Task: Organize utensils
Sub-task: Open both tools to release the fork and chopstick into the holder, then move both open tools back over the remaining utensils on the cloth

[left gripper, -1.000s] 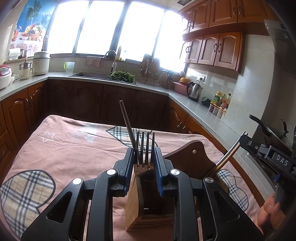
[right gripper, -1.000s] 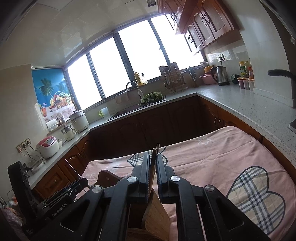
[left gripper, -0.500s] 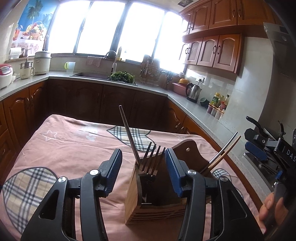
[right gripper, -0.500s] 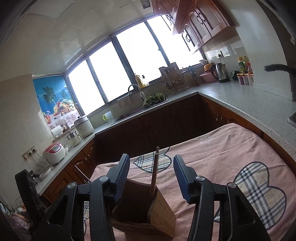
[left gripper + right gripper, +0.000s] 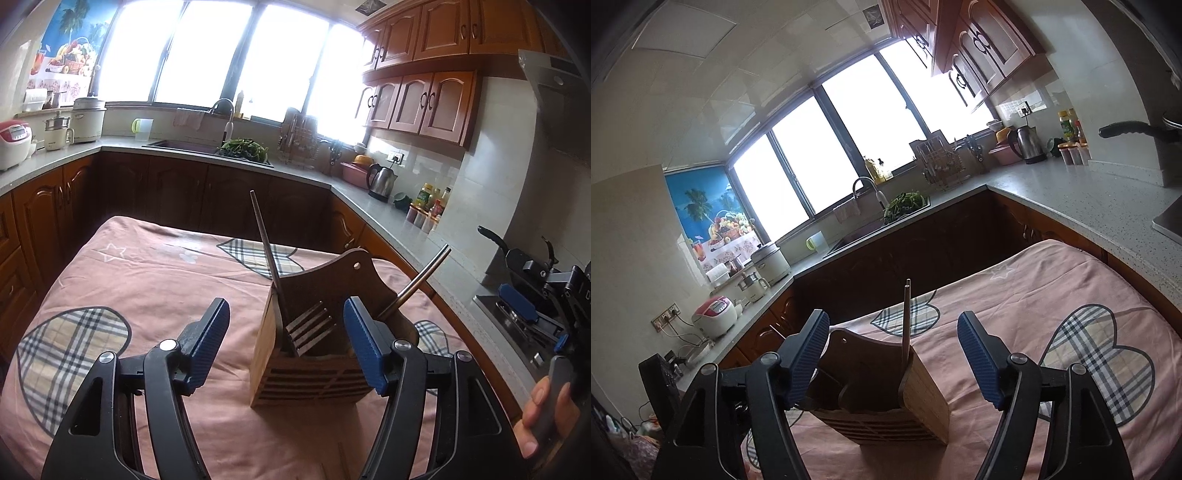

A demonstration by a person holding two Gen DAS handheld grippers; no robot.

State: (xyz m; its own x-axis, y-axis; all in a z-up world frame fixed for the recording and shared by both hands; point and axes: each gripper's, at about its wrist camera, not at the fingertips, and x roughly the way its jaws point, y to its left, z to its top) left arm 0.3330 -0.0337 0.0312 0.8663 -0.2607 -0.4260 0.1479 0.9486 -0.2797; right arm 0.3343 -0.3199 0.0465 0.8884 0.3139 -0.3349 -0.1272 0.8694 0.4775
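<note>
We now hold both the left gripper (image 5: 286, 343) and the right gripper (image 5: 892, 354) wide open and drawn back, so the fork (image 5: 308, 326) and the chopstick (image 5: 906, 325), released, rest in the holder (image 5: 314, 373) at twelve o'clock, and these two look stored.

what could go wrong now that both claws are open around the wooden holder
The left claw brackets the wooden holder; pulling back crookedly could tip it. The fork leans tines-up against a metal rod, so a nudge might shift both. The chopsticks angle outward toward the right claw and could snag.

tablecloth (image 5: 155, 280): pink, plaid hearts | holder (image 5: 306, 376): brown wood | fingers (image 5: 207, 343): blue
</note>
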